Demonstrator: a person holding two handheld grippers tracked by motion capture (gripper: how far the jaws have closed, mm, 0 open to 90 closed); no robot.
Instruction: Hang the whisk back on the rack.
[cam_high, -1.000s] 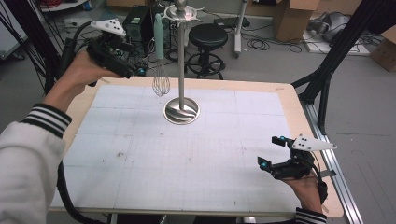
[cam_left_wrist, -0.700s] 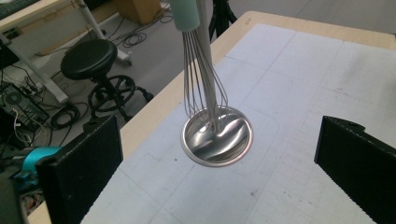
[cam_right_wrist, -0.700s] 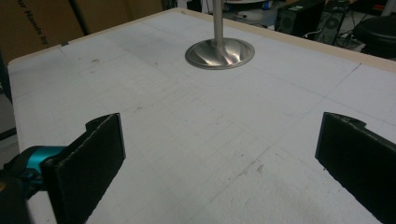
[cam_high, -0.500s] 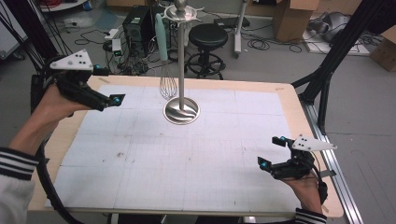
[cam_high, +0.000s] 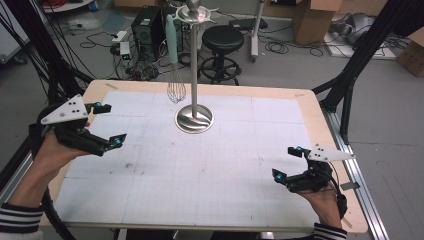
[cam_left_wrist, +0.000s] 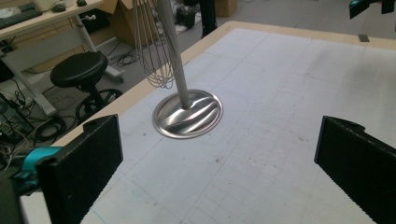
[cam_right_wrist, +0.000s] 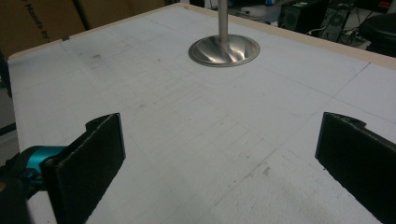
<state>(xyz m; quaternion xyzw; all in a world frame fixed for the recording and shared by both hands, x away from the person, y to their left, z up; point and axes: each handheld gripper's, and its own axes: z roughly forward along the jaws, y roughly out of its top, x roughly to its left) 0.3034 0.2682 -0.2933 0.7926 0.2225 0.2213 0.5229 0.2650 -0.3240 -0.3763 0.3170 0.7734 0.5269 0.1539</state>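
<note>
Overhead, the whisk (cam_high: 175, 60) hangs vertically from the stand (cam_high: 194, 118), wires down; both tools, left (cam_high: 108, 124) and right (cam_high: 287, 162), gape empty.

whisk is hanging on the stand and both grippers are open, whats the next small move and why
Probably ease the left gripper forward toward the whisk. Its jaws are wide open and empty, and the left gripper view already looks along them at the whisk wires beside the stand. The right gripper sits open near the table's near right corner, farther off, so it may as well wait.
</note>
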